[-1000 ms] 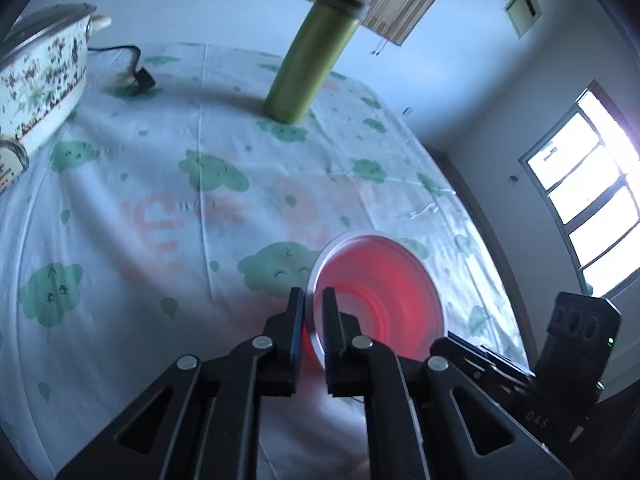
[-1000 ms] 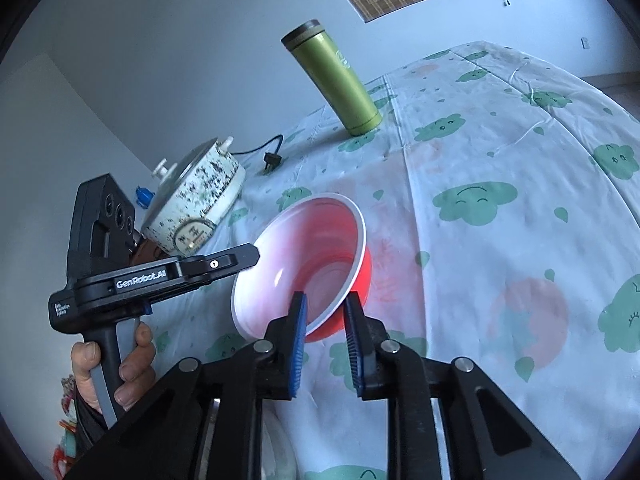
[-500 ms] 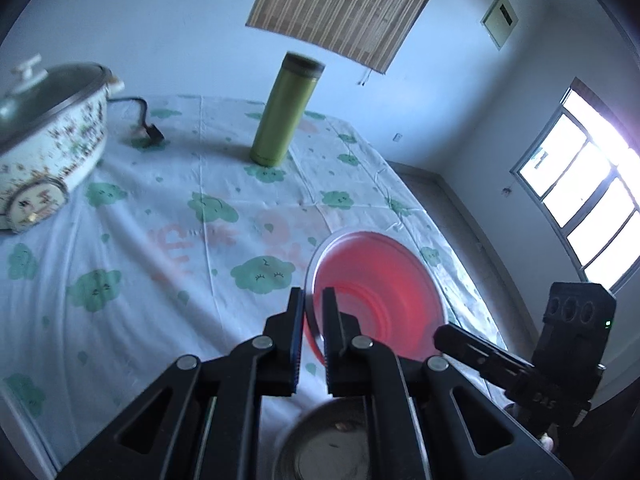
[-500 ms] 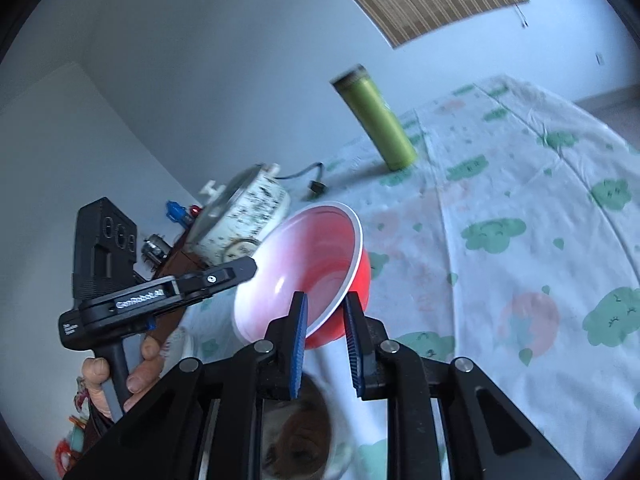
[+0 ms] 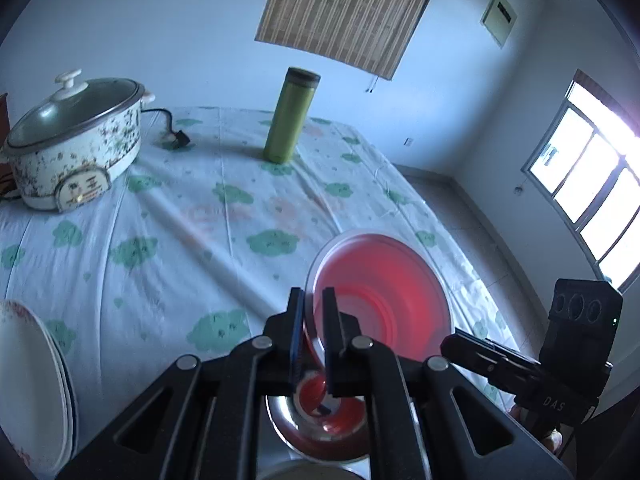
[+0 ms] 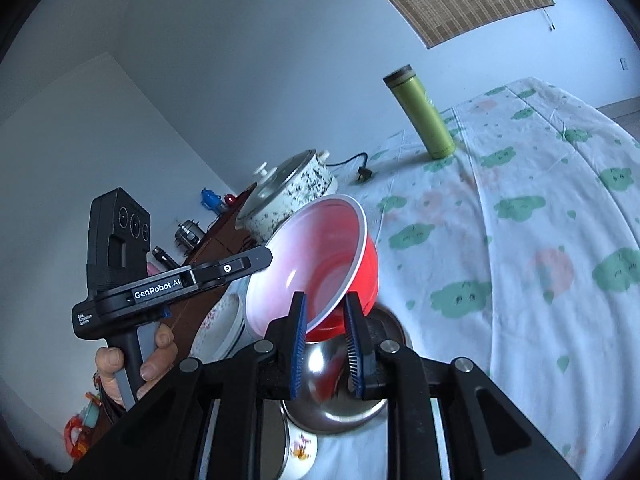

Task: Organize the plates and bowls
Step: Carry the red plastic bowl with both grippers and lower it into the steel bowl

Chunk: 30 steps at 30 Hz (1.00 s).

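A red plastic bowl with a white inside (image 5: 384, 300) (image 6: 320, 256) is held in the air between both grippers. My left gripper (image 5: 312, 320) is shut on its left rim. My right gripper (image 6: 326, 320) is closed around the opposite rim. The bowl hangs tilted just above a shiny steel bowl (image 5: 320, 436) (image 6: 344, 392) near the table's front edge. A stack of white plates (image 5: 32, 392) (image 6: 218, 332) lies at the front left. A small patterned dish (image 6: 300, 452) lies below the steel bowl.
A speckled electric pot with a glass lid (image 5: 72, 140) (image 6: 288, 196) stands at the back left, its cord (image 5: 172, 136) on the cloth. A green thermos (image 5: 290, 116) (image 6: 424, 116) stands at the back. The cloud-print tablecloth (image 5: 224, 220) covers the table. A window (image 5: 592, 188) is to the right.
Both grippers have lifted the red bowl off the tablecloth and carried it back toward the front edge. The steel bowl and the white plates have come into view beneath it.
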Available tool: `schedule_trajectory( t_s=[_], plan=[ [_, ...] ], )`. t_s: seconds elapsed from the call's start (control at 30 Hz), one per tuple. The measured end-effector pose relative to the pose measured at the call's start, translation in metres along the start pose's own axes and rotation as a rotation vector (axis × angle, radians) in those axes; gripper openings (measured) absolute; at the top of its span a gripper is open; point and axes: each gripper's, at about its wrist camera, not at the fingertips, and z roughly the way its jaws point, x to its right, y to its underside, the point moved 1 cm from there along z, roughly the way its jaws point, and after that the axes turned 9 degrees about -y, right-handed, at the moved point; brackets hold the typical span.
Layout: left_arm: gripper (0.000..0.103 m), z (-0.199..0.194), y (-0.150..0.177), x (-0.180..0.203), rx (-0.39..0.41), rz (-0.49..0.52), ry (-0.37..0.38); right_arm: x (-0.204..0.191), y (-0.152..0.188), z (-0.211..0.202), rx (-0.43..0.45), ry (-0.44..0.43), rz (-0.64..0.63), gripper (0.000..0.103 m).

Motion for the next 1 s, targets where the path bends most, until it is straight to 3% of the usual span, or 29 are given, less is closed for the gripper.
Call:
schedule_trajectory(
  t_s=[0.5,1.0],
  plan=[
    [0.006,0.020,0.045,-0.008,-0.073,-0.036,-0.060,-0.003,0.032,-0.002,-0.027,-0.009,-0.022,0.021],
    [0.006,0.024,0.055,-0.008,-0.094,-0.025,-0.089,0.005,0.047,0.005,-0.064,0.020,-0.001,0.021]
  ],
)
